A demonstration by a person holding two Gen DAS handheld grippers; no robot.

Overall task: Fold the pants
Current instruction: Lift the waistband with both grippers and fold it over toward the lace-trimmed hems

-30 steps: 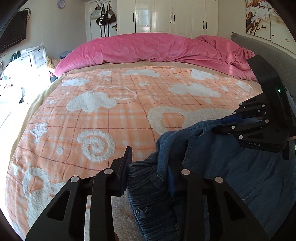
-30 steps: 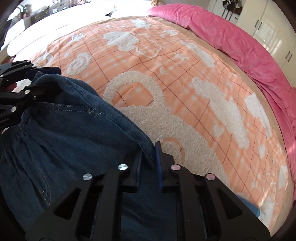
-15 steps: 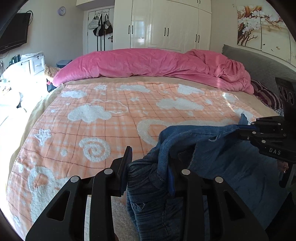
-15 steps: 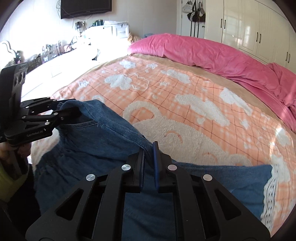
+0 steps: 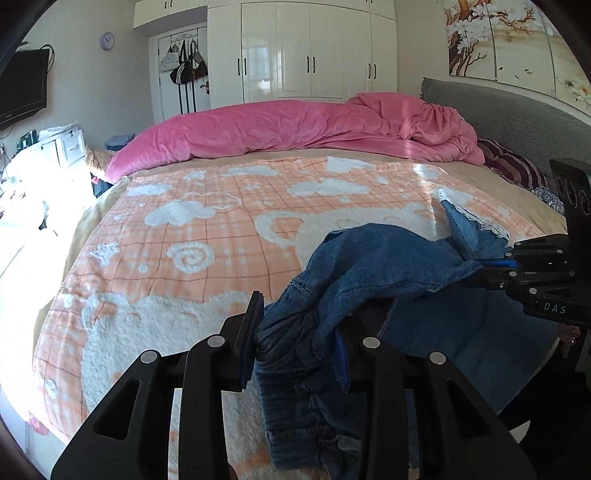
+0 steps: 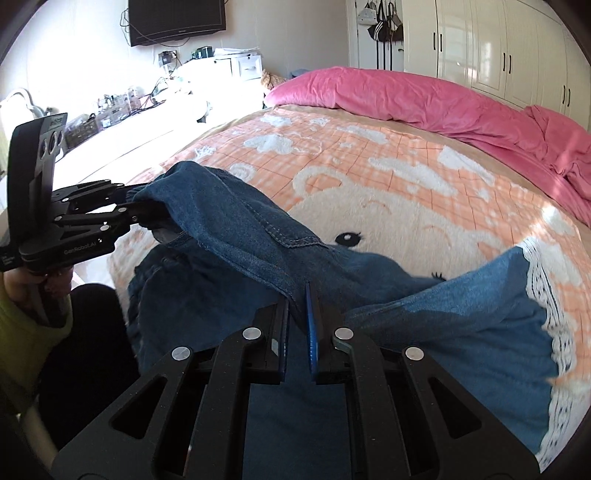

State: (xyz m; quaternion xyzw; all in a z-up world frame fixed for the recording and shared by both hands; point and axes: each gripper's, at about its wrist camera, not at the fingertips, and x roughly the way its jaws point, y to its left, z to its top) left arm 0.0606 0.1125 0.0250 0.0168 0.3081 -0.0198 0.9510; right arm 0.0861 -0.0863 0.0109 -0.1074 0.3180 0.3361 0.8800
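Nearest in both views, the blue denim pants hang at the lower middle of the frame, lifted off the bed by two grippers. The left gripper is clamped on a thick bunch of gathered waistband, its jaws held partly apart by the cloth. The right gripper has its jaws together on a thin edge of the denim. Between the two the waist edge stretches roughly across the frame, and the legs trail away toward the right of the right wrist view, where a lace-trimmed hem lies on the bed; the long axis seems to run sideways along the near edge, though folds hide much of it. Under them spreads an orange checked blanket with white fleecy clouds and a bear face. Beyond it a pink duvet is heaped along the far side. Farthest back stand white wardrobes, a wall-mounted television at upper left, and a grey headboard at right.
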